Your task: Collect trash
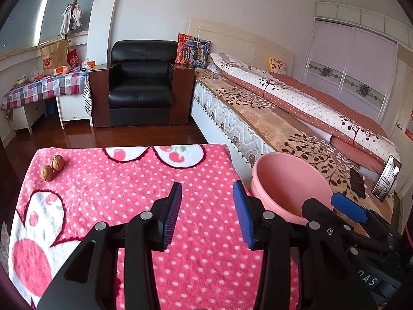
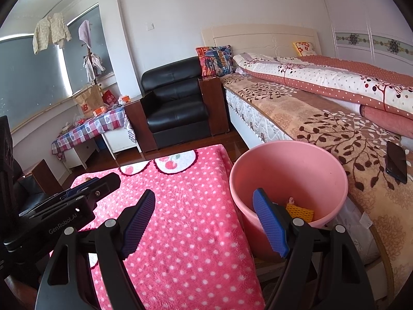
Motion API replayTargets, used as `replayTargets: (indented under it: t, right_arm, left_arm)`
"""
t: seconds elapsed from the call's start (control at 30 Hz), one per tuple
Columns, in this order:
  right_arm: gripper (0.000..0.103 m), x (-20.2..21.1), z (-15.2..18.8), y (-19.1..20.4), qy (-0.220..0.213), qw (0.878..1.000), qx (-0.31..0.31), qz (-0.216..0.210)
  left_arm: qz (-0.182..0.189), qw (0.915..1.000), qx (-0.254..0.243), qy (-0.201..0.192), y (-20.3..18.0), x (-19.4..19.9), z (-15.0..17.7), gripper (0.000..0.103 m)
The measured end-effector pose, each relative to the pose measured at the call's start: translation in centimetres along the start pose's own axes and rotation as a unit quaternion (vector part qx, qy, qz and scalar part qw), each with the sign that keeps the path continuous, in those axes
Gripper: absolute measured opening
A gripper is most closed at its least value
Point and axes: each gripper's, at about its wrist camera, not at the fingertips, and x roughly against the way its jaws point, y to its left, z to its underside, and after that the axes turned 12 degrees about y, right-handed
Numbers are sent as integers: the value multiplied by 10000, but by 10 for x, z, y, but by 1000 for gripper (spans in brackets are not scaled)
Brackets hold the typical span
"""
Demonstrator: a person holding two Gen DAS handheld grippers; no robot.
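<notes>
Both grippers are held apart and empty over the pink spotted cloth, with the bin just beside it.

The left gripper [image 1: 207, 201] is held spread above the polka-dot cloth [image 1: 129, 180], nothing caught between its blue pads [image 1: 173, 214]. Two walnuts [image 1: 53, 167] are seen touching each other near the cloth's far left corner, well apart from that gripper. The right gripper [image 2: 204, 219] is likewise held wide, one finger over the cloth's edge, the other over the rim of the pink bin [image 2: 289, 180]. Inside the bin, a yellow mesh scrap [image 2: 300, 211] is glimpsed at the bottom, with a small pale piece behind it that cannot be made out. The bin is wedged between the cloth-covered table and the bed [image 2: 322, 124], where a dark phone [image 2: 396, 161] is laid flat.
</notes>
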Motion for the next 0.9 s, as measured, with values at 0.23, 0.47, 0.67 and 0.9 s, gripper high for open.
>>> replayTargets:
  t: [0.23,0.47,0.67,0.9]
  right_arm:
    - [77,13,3,-2,-115,9999,-18,-14]
    - [77,23,9,-1,-177,9998,-37,0]
    - [77,26,10,0,-204,9998,-31,15]
    - [77,30,12,0,-214,9998,-41,15]
  left_arm:
    - [-4,10000,-43,-56,-4,8,2,42]
    - [38,9999,-96,-115,-9,17,5,42]
    - [97,9997,-153,-132,-12,22,7,42]
    - [101,9997,-179,-156,-14,24,9,42]
